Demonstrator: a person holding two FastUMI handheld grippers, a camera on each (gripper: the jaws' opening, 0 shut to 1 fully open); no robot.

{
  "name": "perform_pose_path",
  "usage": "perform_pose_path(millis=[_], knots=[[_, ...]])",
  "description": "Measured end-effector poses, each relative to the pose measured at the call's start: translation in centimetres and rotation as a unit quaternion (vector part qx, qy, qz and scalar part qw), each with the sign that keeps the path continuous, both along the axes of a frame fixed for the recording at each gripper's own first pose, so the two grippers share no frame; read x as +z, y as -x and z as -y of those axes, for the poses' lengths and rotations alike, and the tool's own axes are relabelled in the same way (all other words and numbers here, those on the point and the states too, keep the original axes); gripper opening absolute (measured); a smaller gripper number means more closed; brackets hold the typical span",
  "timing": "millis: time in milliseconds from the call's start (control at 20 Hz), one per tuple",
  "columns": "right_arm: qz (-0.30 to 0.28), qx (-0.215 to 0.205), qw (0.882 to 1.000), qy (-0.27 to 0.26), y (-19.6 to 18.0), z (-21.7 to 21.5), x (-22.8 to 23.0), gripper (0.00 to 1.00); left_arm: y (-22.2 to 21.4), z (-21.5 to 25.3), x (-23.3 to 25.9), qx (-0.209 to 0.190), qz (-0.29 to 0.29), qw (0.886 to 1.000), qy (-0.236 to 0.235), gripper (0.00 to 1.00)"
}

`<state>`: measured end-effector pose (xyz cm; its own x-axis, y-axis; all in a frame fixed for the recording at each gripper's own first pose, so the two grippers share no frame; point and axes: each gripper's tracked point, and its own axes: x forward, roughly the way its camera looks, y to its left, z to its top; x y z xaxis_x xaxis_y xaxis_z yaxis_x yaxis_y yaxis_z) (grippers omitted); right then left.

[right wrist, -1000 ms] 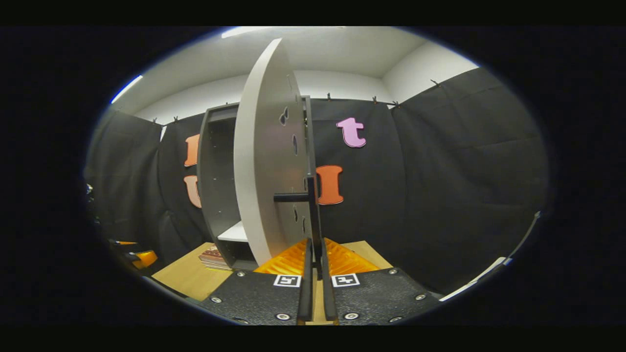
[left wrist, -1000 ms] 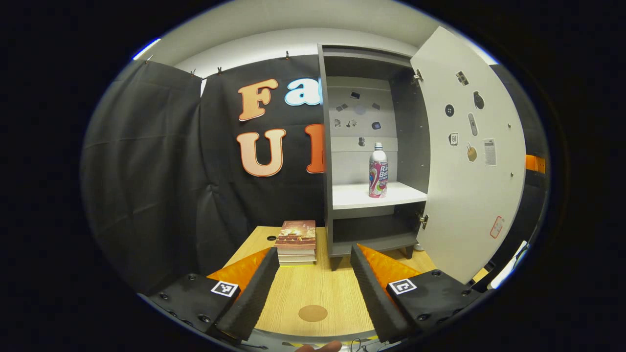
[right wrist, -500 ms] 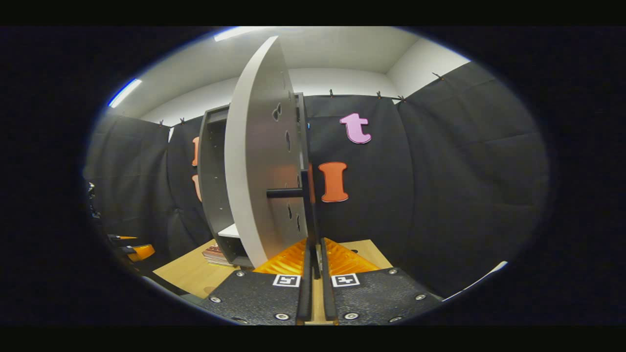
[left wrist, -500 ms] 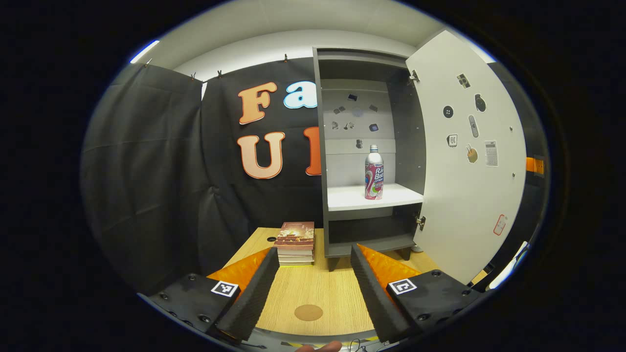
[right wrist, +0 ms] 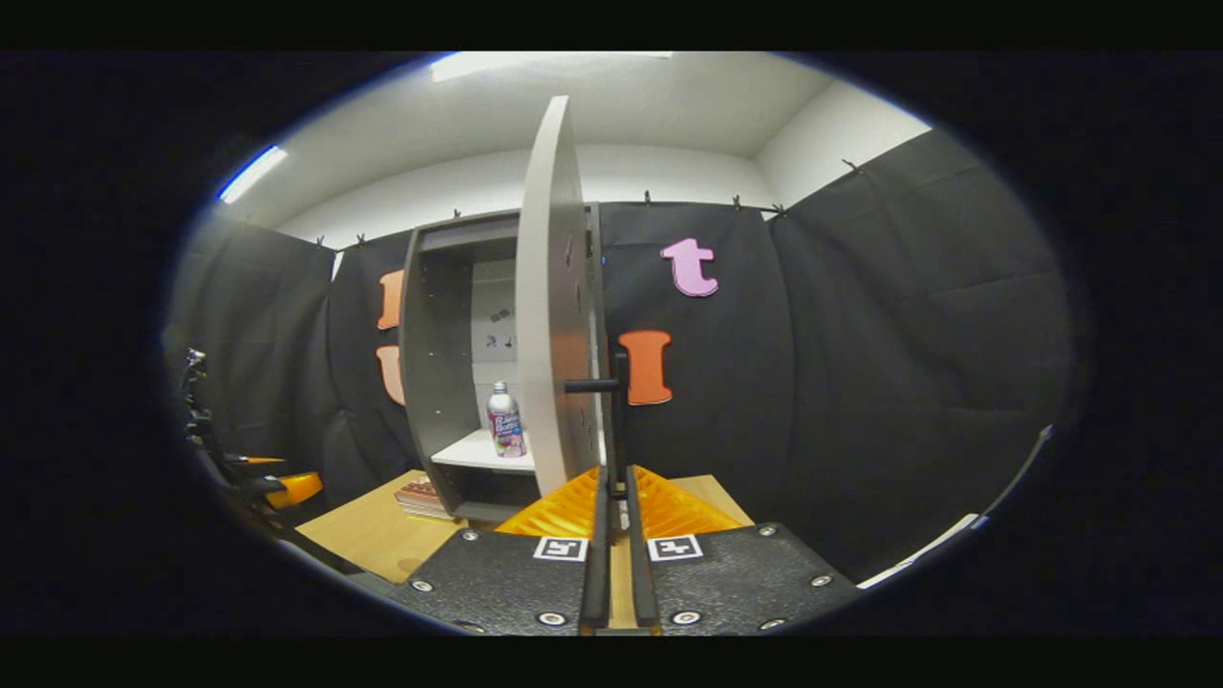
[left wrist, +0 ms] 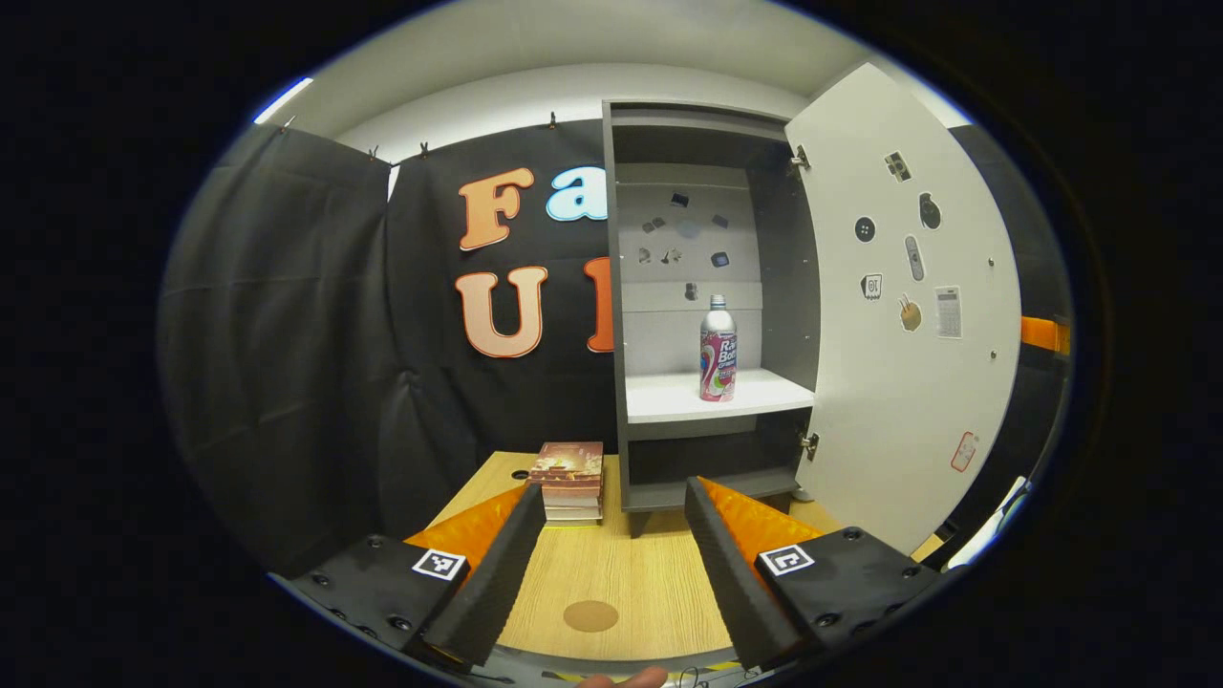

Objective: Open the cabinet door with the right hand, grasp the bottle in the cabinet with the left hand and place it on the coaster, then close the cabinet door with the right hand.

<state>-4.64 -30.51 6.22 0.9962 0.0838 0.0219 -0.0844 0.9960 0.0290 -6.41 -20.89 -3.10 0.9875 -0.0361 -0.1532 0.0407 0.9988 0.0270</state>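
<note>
Right gripper [right wrist: 618, 497] clamps door handle [right wrist: 619, 420]; left gripper [left wrist: 611, 535] gapes.

In my left gripper view, the cabinet [left wrist: 707, 306] stands at the back of the surface [left wrist: 621, 583]. The bottle [left wrist: 718, 348] stands upright on the shelf [left wrist: 669, 397] inside it, toward the right. The door [left wrist: 908, 315] hangs open on the cabinet's right side. A stack of books [left wrist: 571, 467] lies just left of the cabinet. The coaster [left wrist: 590, 615] lies near me, well in front of the cabinet, between my fingers [left wrist: 497, 564].
</note>
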Motion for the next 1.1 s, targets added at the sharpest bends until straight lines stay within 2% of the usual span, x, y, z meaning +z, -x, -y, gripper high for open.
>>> perform_pose_path(millis=[300,550,600,650,700,850,900,1100], knots=[[0.025,-0.01,1.0,0.011,2.8,-2.8,2.1,0.11,-4.3,2.8,1.1,-0.022,0.02,1.0,0.008,0.96],[0.028,-0.006,0.999,0.015,2.5,-6.5,1.8,0.1,-10.7,6.7,1.8,-0.045,0.039,0.998,0.022,0.96],[0.024,-0.006,1.0,0.016,2.2,-7.2,1.8,0.17,-12.3,7.5,2.1,-0.051,0.043,0.998,0.021,0.96],[0.021,-0.009,1.0,0.017,1.7,-7.7,1.6,0.14,-13.7,8.3,2.3,-0.055,0.048,0.997,0.018,0.95],[0.019,-0.014,0.999,0.022,1.2,-8.0,1.4,0.16,-15.2,9.2,2.2,-0.06,0.052,0.997,0.018,0.96],[0.011,-0.021,0.999,0.03,-0.6,-9.4,0.7,0.27,-19.3,11.8,2.0,-0.072,0.056,0.996,0.015,0.96],[0.009,-0.023,0.999,0.026,-1.1,-9.6,0.5,0.33,-20.8,12.4,2.1,-0.075,0.059,0.995,0.014,0.96],[0.004,-0.029,0.999,0.019,-3.1,-10.2,0.2,0.45,-26.1,15.5,2.4,-0.093,0.076,0.993,0.005,0.96]])
